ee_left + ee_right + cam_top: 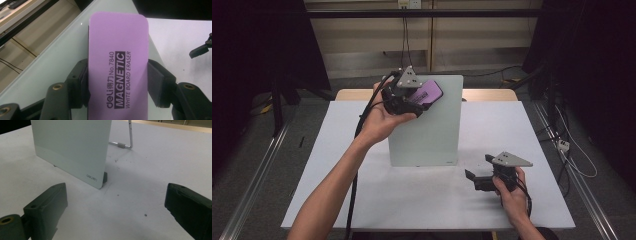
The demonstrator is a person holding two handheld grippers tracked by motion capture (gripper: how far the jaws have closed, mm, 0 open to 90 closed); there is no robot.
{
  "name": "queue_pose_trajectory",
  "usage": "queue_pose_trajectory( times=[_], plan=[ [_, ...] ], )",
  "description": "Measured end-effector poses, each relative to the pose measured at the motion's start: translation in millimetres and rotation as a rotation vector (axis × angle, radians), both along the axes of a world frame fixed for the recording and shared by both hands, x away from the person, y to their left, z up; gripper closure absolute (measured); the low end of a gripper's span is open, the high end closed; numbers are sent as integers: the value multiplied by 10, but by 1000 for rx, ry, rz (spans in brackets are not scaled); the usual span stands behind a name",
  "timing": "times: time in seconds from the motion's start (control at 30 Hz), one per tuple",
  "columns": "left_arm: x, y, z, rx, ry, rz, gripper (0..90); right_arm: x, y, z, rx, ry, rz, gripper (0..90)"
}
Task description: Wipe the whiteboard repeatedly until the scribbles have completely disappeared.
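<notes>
A pale glass whiteboard (427,125) stands tilted on a wire stand at the middle of the table. My left gripper (414,102) is up at the board's top left corner, shut on a purple magnetic whiteboard eraser (428,92). In the left gripper view the eraser (117,60) lies flat against the board (57,62), with both pads pressing its long sides. My right gripper (477,177) rests low on the table at the front right, open, with nothing between its jaws. The right gripper view faces the board's lower corner (75,152).
The white table (522,140) has bare room on both sides of the board. The board's metal stand (126,143) juts out behind it. A wooden strip runs along the table's far edge (492,94). Dark floor and cables surround the table.
</notes>
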State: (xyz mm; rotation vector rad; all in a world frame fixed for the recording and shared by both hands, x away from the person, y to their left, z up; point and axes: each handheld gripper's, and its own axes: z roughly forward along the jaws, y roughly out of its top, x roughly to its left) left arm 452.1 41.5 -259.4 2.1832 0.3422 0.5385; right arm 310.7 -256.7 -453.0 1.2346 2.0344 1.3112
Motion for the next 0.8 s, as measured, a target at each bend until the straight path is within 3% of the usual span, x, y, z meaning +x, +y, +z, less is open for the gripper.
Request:
queue_pose_trajectory(
  times=[0.23,0.5,0.8],
  plan=[
    [-11,-15,-25,1,7,-7,408,1,-1,-1,0,2,-1,49],
    [-123,-15,-130,11,25,-59,408,24,4,0,13,6,-12,49],
    [-251,105,-264,15,57,-69,408,27,31,0,12,8,-3,49]
  ],
)
